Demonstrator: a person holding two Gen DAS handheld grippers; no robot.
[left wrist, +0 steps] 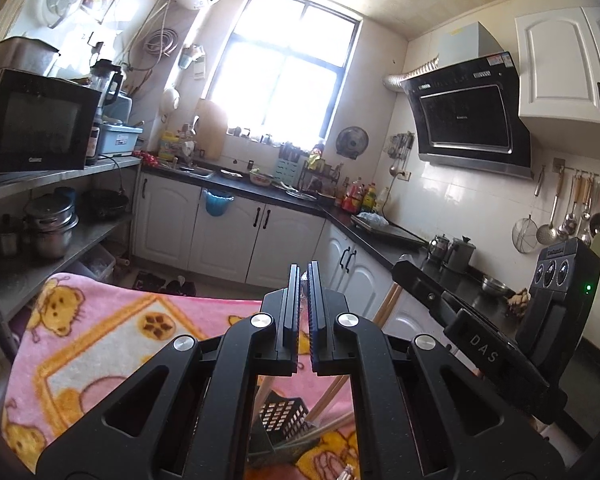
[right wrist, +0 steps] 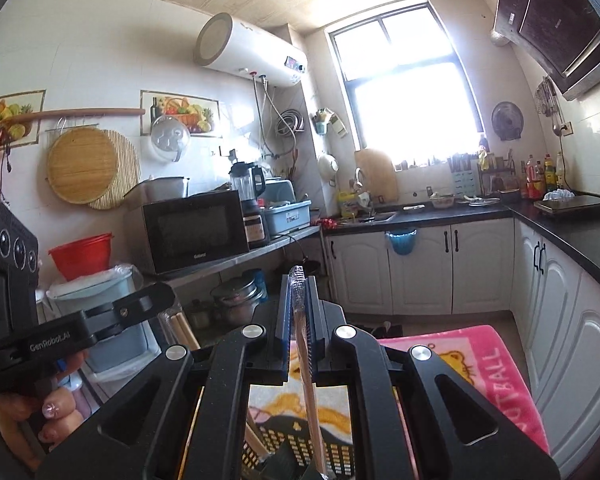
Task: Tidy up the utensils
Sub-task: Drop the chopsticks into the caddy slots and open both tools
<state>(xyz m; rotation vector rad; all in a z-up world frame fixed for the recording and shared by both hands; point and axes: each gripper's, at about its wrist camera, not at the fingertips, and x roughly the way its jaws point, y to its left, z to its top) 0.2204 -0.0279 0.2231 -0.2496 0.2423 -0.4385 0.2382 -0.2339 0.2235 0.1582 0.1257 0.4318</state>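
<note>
1. We held two grippers, both raised above a table covered with one pink cartoon blanket [left wrist: 100, 320].
2. Our right gripper [right wrist: 298, 304] had its jaws pressed onto one clear plastic utensil handle [right wrist: 305, 360], which ran upright between the pads, its tip poking above the fingertips and its lower end reaching down toward the basket.
3. Our left gripper [left wrist: 303, 300] had its jaws drawn almost together, a thin slit showing between them; we could not tell whether anything sat in that slit.
4. One black perforated basket [left wrist: 280, 416] stood on the blanket beneath both grippers.
5. We counted at least two wooden chopsticks [left wrist: 327, 400] leaning out of the basket, slanting up to the right in the left wrist view.
6. One bare hand [right wrist: 40, 420] gripped the left tool's handle, seen from the right wrist.
</note>
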